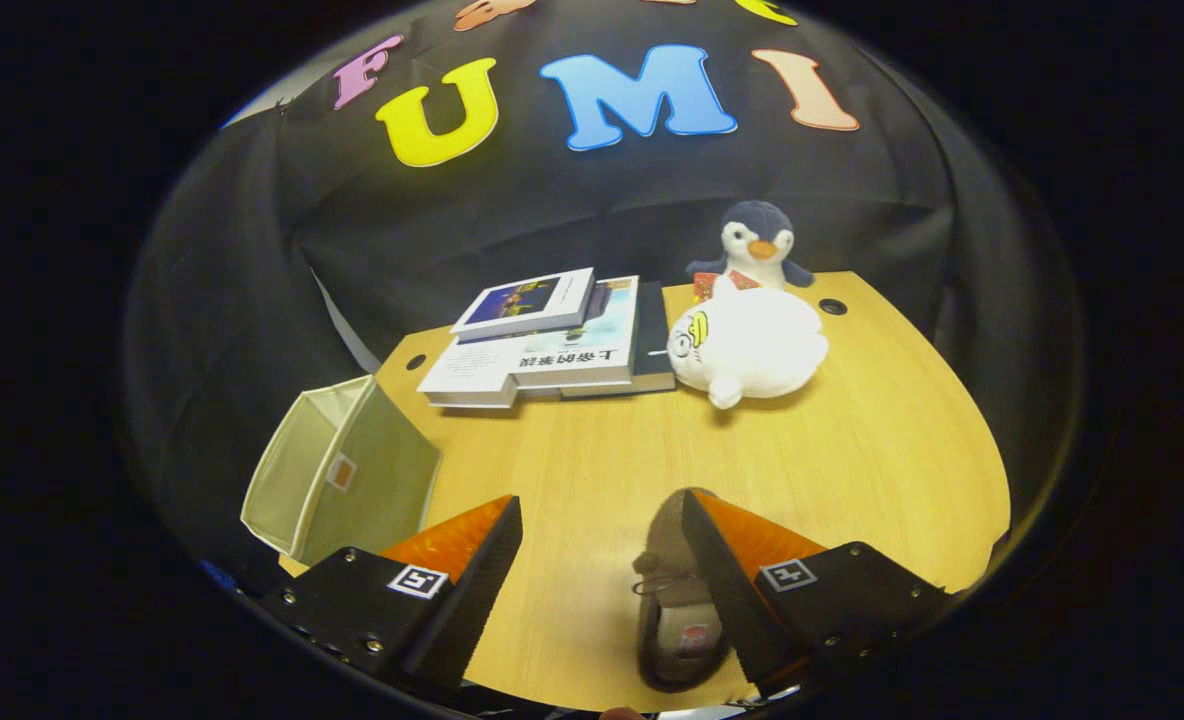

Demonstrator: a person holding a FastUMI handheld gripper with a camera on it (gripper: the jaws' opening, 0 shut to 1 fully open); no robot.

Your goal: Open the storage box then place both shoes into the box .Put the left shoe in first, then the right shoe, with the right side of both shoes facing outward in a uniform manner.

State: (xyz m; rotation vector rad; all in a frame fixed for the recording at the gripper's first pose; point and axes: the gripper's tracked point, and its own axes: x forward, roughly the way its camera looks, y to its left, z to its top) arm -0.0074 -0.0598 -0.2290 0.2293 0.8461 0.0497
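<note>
Hand-held gripper (602, 560) spread wide over tabletop (852, 460) — clamped on nothing.

Left to right: storage box (347, 470) tipped on its side at tabletop's left edge, just beyond left finger; stack of books (552, 340) further back; brown shoe (677, 600) down on tabletop between the fingers, close against right finger — partly hidden by it; white plush (752, 345) and penguin plush (757, 245) at back.
</note>
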